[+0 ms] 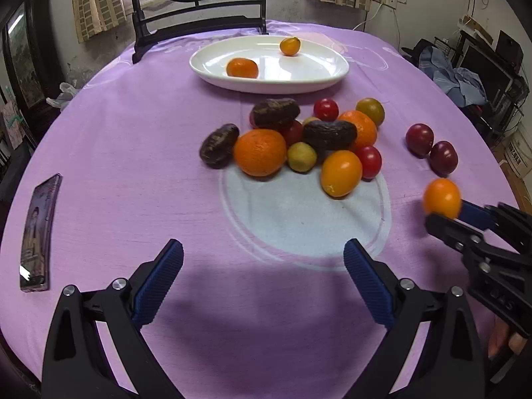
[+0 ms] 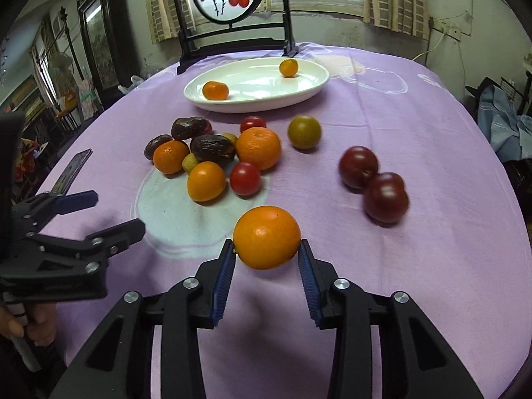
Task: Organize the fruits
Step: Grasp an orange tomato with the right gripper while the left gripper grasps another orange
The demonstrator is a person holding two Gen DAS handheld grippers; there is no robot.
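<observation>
My right gripper (image 2: 267,249) is shut on an orange kumquat (image 2: 267,236) and holds it just above the purple cloth; it also shows in the left wrist view (image 1: 442,199). My left gripper (image 1: 262,252) is open and empty over the pale circle, short of the fruit pile (image 1: 292,139). The pile holds oranges, dark fruits, red tomatoes and small yellow-green fruits. A white oval plate (image 1: 299,79) at the back holds two orange fruits (image 1: 242,67) (image 1: 290,46). Two dark red plums (image 2: 372,183) lie to the right.
A flat dark phone-like object (image 1: 35,232) lies near the table's left edge. A black framed screen stand (image 2: 232,36) sits behind the plate. The round table's edge curves close on both sides.
</observation>
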